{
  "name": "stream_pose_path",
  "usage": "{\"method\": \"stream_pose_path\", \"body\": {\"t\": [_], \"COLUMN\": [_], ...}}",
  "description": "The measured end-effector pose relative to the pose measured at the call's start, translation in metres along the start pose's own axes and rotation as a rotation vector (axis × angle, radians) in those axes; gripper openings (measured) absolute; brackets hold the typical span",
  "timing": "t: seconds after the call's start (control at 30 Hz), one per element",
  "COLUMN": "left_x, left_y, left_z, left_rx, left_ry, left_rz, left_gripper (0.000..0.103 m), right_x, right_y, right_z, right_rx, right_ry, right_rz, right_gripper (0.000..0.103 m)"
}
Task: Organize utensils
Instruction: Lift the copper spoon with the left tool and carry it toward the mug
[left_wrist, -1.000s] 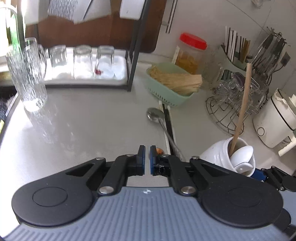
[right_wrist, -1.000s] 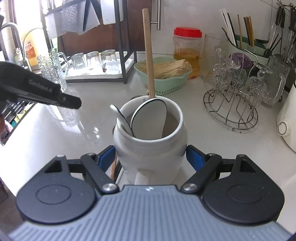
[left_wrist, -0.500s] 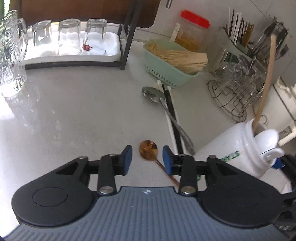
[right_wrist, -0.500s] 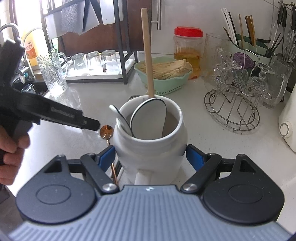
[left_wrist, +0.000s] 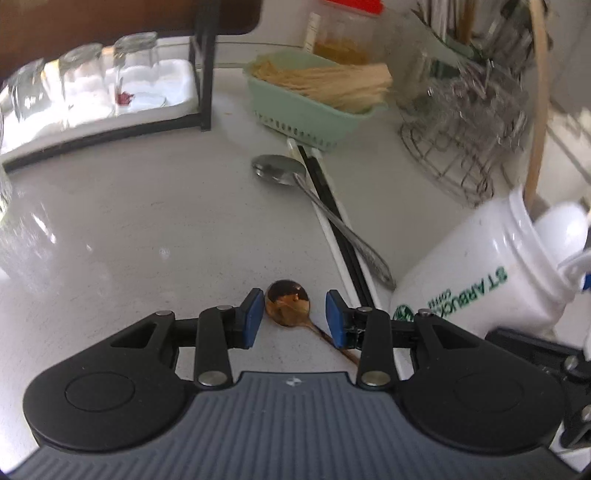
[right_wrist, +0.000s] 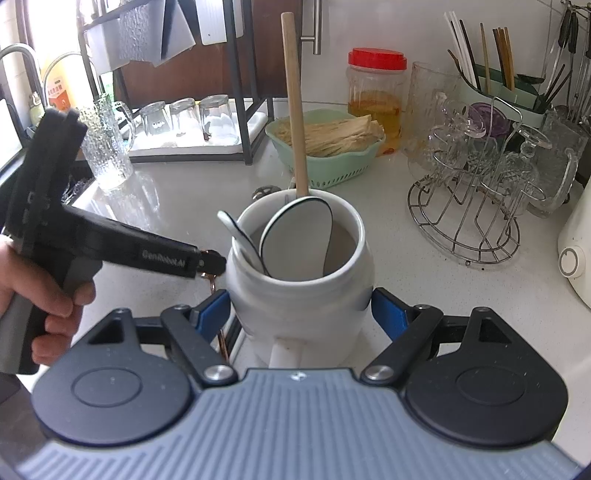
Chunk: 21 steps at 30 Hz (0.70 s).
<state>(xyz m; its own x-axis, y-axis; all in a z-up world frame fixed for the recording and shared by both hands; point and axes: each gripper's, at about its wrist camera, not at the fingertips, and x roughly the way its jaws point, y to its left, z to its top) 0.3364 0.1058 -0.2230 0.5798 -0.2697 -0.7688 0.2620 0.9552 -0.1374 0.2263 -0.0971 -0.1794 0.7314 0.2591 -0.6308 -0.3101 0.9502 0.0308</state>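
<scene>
A small copper spoon lies on the pale counter, its bowl between the blue pads of my left gripper, which is open and not pressing on it. Just beyond lie a silver spoon and black and white chopsticks. My right gripper is shut on a white ceramic jar holding a wooden-handled utensil and white spoons. In the right wrist view the left gripper points down beside the jar's left side, held by a hand.
A green basket of straw-coloured sticks stands behind the loose utensils. A wire rack of glasses, a red-lidded jar and a white appliance fill the right. Upturned glasses on a tray and a tall glass stand left.
My left gripper went from shut to open and sank toward the counter, so the copper spoon's bowl now lies between its pads. The right gripper and jar have not moved.
</scene>
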Motion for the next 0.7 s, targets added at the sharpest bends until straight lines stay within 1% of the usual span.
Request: {"method": "stream_pose_path", "body": {"t": [0.07,0.1,0.13,0.17,0.23,0.33,0.6,0.7], "left_x": [0.001,0.001,0.002,0.002,0.003,0.0,-0.014,-0.023], "left_y": [-0.006,-0.008,-0.009,-0.009,-0.004,-0.002,0.004,0.002], "left_z": [0.0,0.0,0.001,0.002,0.004,0.004,-0.003,-0.002], "left_rx": [0.013,0.015,0.014,0.006,-0.033,-0.06,-0.146,-0.14], "left_ry": [0.01,0.016,0.022,0.026,0.034,0.045,0.056,0.04], "left_rz": [0.036,0.051,0.071,0.08,0.066,0.056,-0.006,-0.011], "left_gripper": [0.038,0.029,0.014,0.012,0.008,0.005,0.001,0.0], "right_x": [0.0,0.0,0.0,0.0,0.0,0.0,0.0,0.0], "right_y": [0.0,0.0,0.0,0.0,-0.001,-0.002,-0.002,-0.002], "right_z": [0.0,0.0,0.0,0.0,0.001,0.001,0.001,0.0], "right_rx": [0.001,0.002,0.002,0.001,-0.002,-0.006,-0.008,-0.008], "right_ry": [0.004,0.004,0.005,0.006,0.007,0.009,0.008,0.003], "right_rz": [0.0,0.0,0.0,0.001,0.004,0.009,0.014,0.012], "right_gripper": [0.085,0.085,0.085,0.085,0.085,0.085,0.085,0.085]}}
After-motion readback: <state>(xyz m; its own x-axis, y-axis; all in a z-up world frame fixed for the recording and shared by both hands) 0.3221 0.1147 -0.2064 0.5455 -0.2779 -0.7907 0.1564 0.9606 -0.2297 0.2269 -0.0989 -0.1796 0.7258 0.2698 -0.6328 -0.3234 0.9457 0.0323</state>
